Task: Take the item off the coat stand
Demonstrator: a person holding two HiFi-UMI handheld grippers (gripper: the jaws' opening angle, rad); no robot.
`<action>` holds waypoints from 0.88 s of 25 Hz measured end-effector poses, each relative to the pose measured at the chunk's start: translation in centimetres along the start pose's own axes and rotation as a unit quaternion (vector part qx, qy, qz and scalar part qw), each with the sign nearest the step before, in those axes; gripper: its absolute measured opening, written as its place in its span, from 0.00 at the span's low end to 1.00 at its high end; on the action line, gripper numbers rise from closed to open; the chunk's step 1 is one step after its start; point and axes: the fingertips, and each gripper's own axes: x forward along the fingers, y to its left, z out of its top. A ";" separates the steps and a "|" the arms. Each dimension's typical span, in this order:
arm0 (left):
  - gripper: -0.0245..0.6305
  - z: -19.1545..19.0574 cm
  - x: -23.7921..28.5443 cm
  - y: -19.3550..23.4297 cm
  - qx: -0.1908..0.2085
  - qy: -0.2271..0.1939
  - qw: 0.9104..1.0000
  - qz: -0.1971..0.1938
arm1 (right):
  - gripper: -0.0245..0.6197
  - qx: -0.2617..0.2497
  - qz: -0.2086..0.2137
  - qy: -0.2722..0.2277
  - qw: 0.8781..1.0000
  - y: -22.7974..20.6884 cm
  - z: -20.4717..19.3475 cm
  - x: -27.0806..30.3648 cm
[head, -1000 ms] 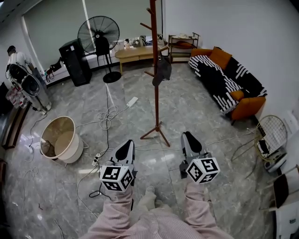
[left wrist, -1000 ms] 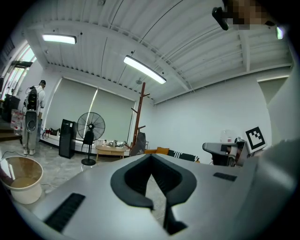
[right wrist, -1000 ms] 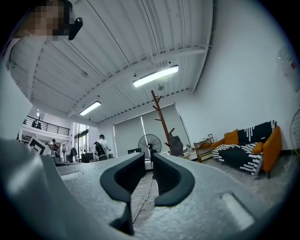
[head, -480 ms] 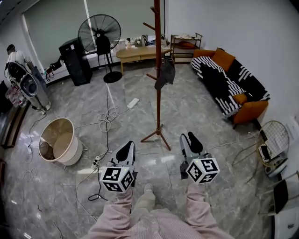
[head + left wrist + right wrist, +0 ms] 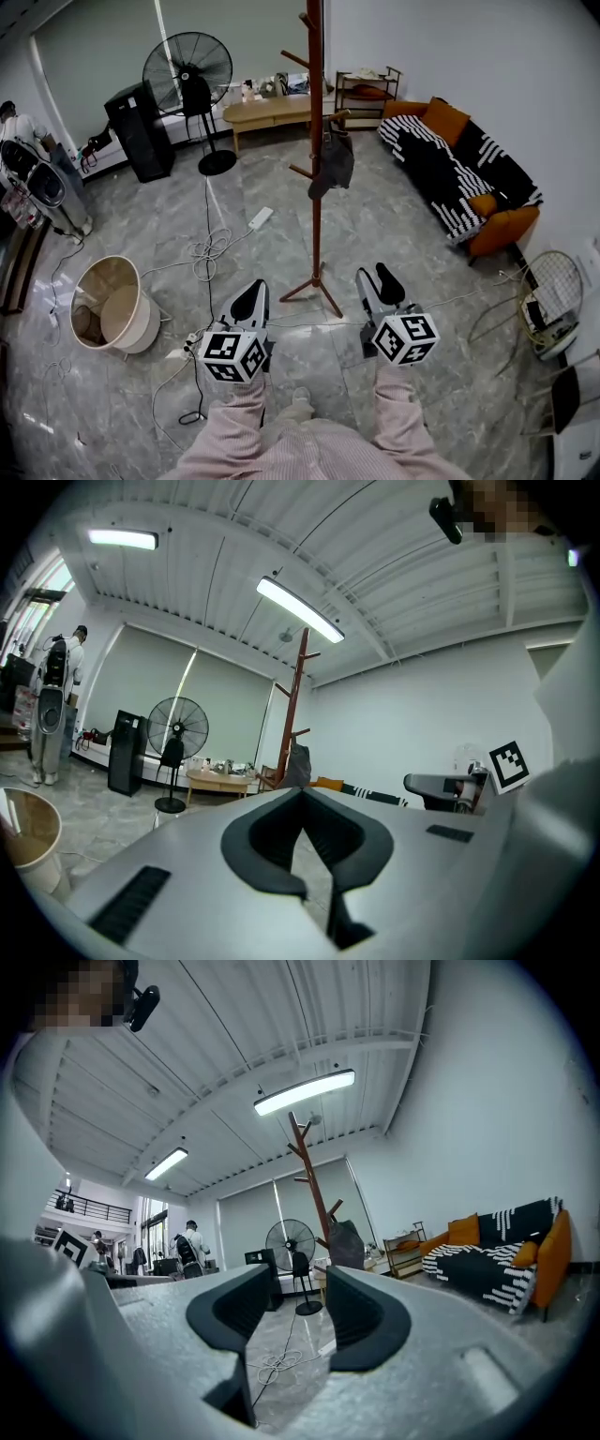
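Ahead on the far side, the dark item (image 5: 334,161) hangs from a right-hand peg halfway up the coat stand (image 5: 316,225). Near, the left gripper (image 5: 251,298) has its jaws pressed together. The right gripper (image 5: 378,279) has just been spreading its jaws, with nothing between them.

The coat stand (image 5: 316,141), a slim reddish-brown wooden pole with upward-angled pegs, stood upright on splayed legs on the grey marble floor (image 5: 394,234), toward the far middle of the room. A dark grey item (image 5: 333,161), soft and limp, hung from a peg on the pole's right side, about halfway up.
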 end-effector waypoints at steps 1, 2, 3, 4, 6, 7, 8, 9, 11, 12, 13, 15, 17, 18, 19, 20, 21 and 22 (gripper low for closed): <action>0.04 0.2 0.9 0.5 0.000 0.000 1.000 -0.002 | 0.30 -0.001 -0.002 -0.001 1.000 -0.3 0.1 0.9; 0.04 0.4 1.8 1.1 -0.001 0.000 1.000 -0.003 | 0.30 -0.001 -0.004 -0.002 1.000 -0.6 0.2 1.8; 0.04 0.7 2.7 1.6 -0.001 0.000 1.000 -0.005 | 0.30 -0.002 -0.005 -0.002 1.000 -0.9 0.3 2.7; 0.04 0.9 3.6 2.2 -0.002 -0.001 1.000 -0.008 | 0.30 -0.002 -0.007 -0.002 1.000 -1.1 0.4 3.6; 0.04 1.2 5.4 3.0 -0.002 -0.001 1.000 -0.014 | 0.30 -0.003 -0.011 -0.004 1.000 -1.8 0.6 5.1; 0.04 1.4 6.3 3.3 -0.002 -0.002 1.000 -0.018 | 0.30 -0.003 -0.013 -0.006 1.000 -2.1 0.7 5.8; 0.04 1.6 7.1 3.6 -0.002 -0.003 1.000 -0.022 | 0.30 -0.004 -0.016 -0.008 1.000 -2.4 0.9 6.5; 0.04 1.7 7.9 3.8 -0.002 -0.004 1.000 -0.026 | 0.30 -0.006 -0.018 -0.010 1.000 -2.6 1.0 7.1; 0.04 1.8 9.2 4.2 -0.001 -0.006 0.999 -0.034 | 0.30 -0.010 -0.021 -0.013 1.000 -3.0 1.0 8.0; 0.04 1.8 9.7 4.3 -0.001 -0.006 0.999 -0.038 | 0.30 -0.010 -0.021 -0.015 1.000 -3.1 1.0 8.4; 0.04 1.8 10.3 4.3 0.000 -0.006 0.999 -0.042 | 0.30 -0.008 -0.017 -0.015 1.000 -3.2 0.9 8.8; 0.04 1.7 11.3 4.4 -0.001 -0.001 0.999 -0.048 | 0.30 0.004 -0.008 -0.012 1.000 -3.4 0.7 9.6; 0.04 1.5 11.9 4.8 -0.004 0.004 0.999 -0.050 | 0.30 0.015 -0.006 -0.009 1.000 -3.8 0.4 10.3; 0.04 1.4 12.2 5.1 -0.005 0.006 0.999 -0.048 | 0.30 0.016 -0.007 -0.008 1.000 -3.9 0.4 10.7; 0.04 1.4 12.4 5.4 -0.006 0.007 0.999 -0.046 | 0.30 0.017 -0.007 -0.006 1.000 -4.0 0.4 11.0; 0.04 1.3 12.7 5.7 -0.008 0.009 0.999 -0.043 | 0.30 0.017 -0.007 -0.006 1.000 -4.2 0.5 11.5; 0.04 1.2 13.0 6.0 -0.010 0.012 0.999 -0.040 | 0.30 0.018 -0.008 -0.006 1.000 -4.4 0.5 12.0; 0.04 1.1 13.3 6.3 -0.013 0.014 0.999 -0.038 | 0.30 0.020 -0.009 -0.005 1.000 -4.6 0.5 12.5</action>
